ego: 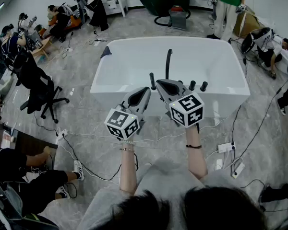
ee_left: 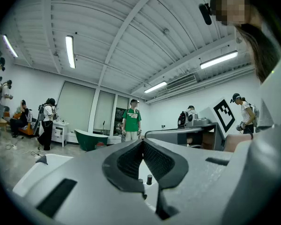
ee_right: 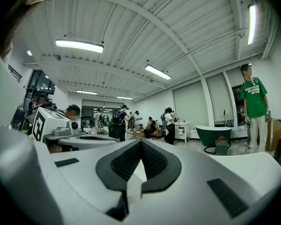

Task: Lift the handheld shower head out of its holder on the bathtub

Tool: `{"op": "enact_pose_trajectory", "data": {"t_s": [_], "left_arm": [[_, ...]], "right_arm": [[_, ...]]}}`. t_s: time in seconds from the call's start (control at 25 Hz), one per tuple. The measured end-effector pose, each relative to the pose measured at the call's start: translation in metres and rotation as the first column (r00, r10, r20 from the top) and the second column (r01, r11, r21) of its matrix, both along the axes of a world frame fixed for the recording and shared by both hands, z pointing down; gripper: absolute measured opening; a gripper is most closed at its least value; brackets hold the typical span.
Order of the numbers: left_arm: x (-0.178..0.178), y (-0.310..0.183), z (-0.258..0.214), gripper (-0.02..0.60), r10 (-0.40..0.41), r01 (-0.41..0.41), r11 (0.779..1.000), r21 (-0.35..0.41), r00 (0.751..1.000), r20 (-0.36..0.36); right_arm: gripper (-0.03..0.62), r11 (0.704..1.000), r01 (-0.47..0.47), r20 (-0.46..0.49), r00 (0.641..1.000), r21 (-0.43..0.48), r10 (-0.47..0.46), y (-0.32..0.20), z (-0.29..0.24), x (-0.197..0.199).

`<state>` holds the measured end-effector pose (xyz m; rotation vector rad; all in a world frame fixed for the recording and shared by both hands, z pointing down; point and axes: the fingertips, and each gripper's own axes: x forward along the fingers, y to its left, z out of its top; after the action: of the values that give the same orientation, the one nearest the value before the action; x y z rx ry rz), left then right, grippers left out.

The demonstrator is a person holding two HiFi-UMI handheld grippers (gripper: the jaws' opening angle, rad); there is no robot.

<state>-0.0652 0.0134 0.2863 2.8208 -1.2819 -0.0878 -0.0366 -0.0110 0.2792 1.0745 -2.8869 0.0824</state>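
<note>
Left gripper (ego: 145,91) and right gripper (ego: 161,84), jaws together, empty, hover near the shower head (ego: 152,80) on the bathtub (ego: 110,87) rim.

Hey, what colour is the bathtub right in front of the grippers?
The bathtub is white; the head view shows it best.

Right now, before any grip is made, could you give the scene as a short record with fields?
bathtub: white, in front of the person
handheld shower head: likely the slim black stick upright on the near rim, not gripped
spout: tall, black, curved, beside it
left gripper: shut, empty, held level
right gripper: shut, empty, held level
</note>
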Motion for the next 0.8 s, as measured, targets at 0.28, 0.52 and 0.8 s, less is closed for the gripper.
{"op": "enact_pose_trajectory", "data": {"t_s": [0.28,0.52,0.8], "left_arm": [[0.001,-0.002,0.003,0.006,0.002,-0.002,1.0,-0.007,1.0,-0.002],[0.01,0.004,0.013,0.006,-0.021,0.021,0.999,-0.028,1.0,-0.013],[0.002,0.01,0.019,0.006,-0.042,0.042,0.998,-0.046,0.999,0.0]], "right_arm": [[0.0,1.0,0.001,-0.002,1.0,-0.004,-0.001,-0.002,0.003,0.002],[0.0,1.0,-0.005,0.008,1.0,-0.024,0.005,0.002,0.012,0.016],[0.0,0.999,-0.003,0.042,0.999,-0.036,0.005,0.0,0.014,0.011]]}}
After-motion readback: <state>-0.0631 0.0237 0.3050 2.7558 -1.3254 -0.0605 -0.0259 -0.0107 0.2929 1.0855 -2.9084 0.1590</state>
